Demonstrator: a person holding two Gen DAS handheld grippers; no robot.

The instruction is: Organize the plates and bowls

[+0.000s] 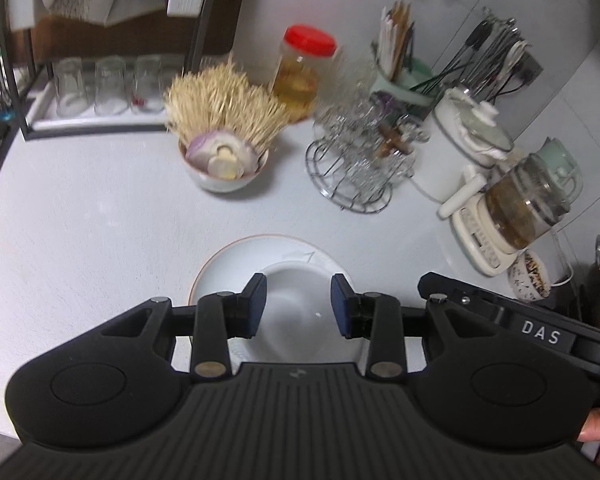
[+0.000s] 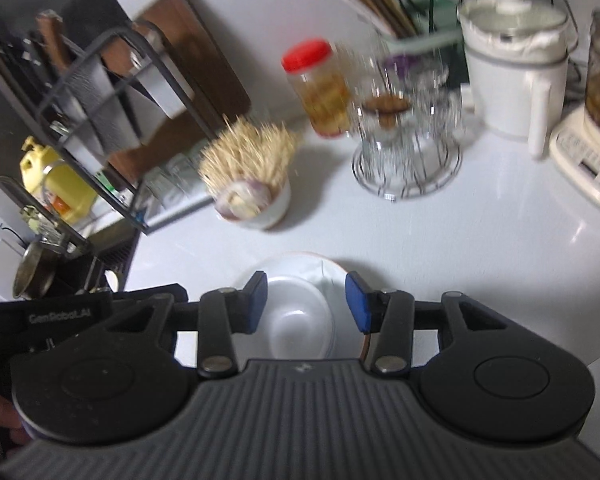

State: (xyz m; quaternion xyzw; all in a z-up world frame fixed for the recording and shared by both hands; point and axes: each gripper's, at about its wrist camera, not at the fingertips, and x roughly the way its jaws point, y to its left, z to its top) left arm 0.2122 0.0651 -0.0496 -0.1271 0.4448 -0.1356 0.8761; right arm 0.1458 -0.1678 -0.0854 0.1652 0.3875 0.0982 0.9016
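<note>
A white bowl (image 1: 300,320) sits inside a wide white plate (image 1: 228,264) with a thin orange rim, on the pale countertop. My left gripper (image 1: 299,282) hangs above the bowl, its blue pads apart and touching nothing. In the right wrist view the same bowl (image 2: 296,316) and plate (image 2: 284,264) lie below my right gripper (image 2: 306,280), which is also open and holds nothing. The two grippers hover side by side; the body of the right one shows at the right edge (image 1: 540,332) of the left wrist view.
Behind the plate stands a small bowl of onion and straw-like sticks (image 1: 224,160). Further back are a red-lidded jar (image 1: 300,72), a wire rack of glasses (image 1: 356,168), a white cooker (image 1: 460,152) and a glass kettle (image 1: 528,208). A dish rack (image 1: 100,88) stands at the left.
</note>
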